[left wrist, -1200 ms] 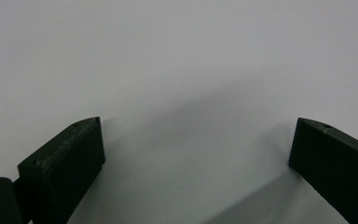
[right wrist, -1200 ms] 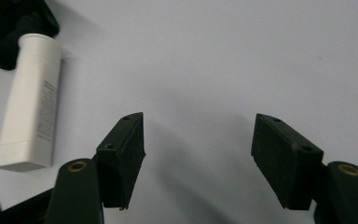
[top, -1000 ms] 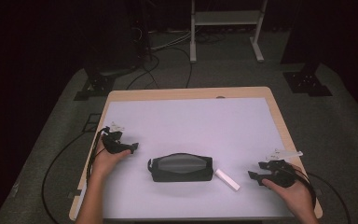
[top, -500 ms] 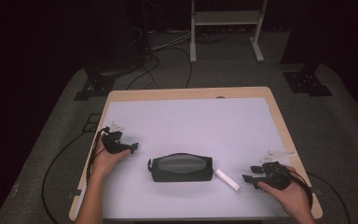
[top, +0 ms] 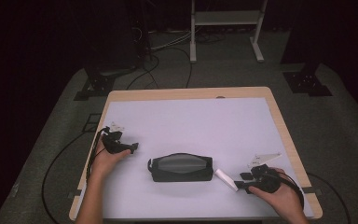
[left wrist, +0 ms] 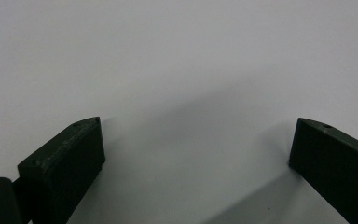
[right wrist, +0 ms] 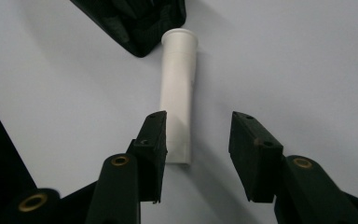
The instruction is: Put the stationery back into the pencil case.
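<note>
A black zipped pouch lies on the white mat near the table's front. Just right of it lies a white tube, capped end toward the pouch. My right gripper is open at the tube's near end. In the right gripper view the tube runs up from between the jaws, close against the left finger, with a gap to the other finger. My left gripper rests left of the pouch, jaws wide open over bare mat, holding nothing.
The mat covers a wooden table whose edges show at the sides and back. Cables trail off the table's left side to the floor. A white metal stand is beyond the table.
My right gripper has slid left and toward the front edge, bringing its jaws up to the white tube's end. The left gripper, pouch and tube have not moved.
</note>
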`<state>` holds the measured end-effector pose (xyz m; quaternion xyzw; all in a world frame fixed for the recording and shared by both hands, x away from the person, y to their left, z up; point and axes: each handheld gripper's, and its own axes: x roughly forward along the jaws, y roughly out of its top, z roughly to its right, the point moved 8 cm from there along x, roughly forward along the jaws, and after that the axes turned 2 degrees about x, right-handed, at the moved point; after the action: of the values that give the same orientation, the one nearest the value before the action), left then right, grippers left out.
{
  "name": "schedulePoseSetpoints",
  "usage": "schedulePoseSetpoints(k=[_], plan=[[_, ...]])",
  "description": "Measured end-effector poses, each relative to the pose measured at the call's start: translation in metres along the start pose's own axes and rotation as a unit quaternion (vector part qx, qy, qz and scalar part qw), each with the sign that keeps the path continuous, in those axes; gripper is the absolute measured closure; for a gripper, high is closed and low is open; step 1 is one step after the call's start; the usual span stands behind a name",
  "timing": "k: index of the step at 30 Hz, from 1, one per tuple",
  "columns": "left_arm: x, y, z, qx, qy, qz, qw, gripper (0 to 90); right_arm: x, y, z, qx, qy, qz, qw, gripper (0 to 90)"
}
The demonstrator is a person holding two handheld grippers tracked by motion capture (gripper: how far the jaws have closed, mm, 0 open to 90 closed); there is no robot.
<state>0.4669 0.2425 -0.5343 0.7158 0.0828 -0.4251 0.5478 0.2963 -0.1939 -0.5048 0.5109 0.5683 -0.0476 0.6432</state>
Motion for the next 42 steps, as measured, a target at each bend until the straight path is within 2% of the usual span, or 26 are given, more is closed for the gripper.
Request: schedulePoseSetpoints(k=[18,27,33,38,42], plan=[[0.0,0.0,0.0,0.0,0.0,0.0,1.0,2.2,0.017,0.001,-0.011,-0.024,0.006,-0.034,0.9991,61.9],[0.0,0.0,0.0,0.0,0.0,0.0,1.0,2.2,0.023,0.0,-0.012,-0.037,-0.002,-0.042,0.9984,65.6],[0.0,0.0,0.0,0.0,0.0,-0.001,1.0,2.2,0.025,-0.001,-0.013,-0.047,-0.016,-0.05,0.9975,67.4],[0.0,0.0,0.0,0.0,0.0,-0.001,1.0,2.2,0.026,-0.001,-0.014,-0.058,-0.034,-0.047,0.9966,70.1],[0.0,0.0,0.0,0.0,0.0,-0.001,1.0,2.2,0.026,-0.002,-0.012,-0.054,-0.025,-0.036,0.9976,70.3]])
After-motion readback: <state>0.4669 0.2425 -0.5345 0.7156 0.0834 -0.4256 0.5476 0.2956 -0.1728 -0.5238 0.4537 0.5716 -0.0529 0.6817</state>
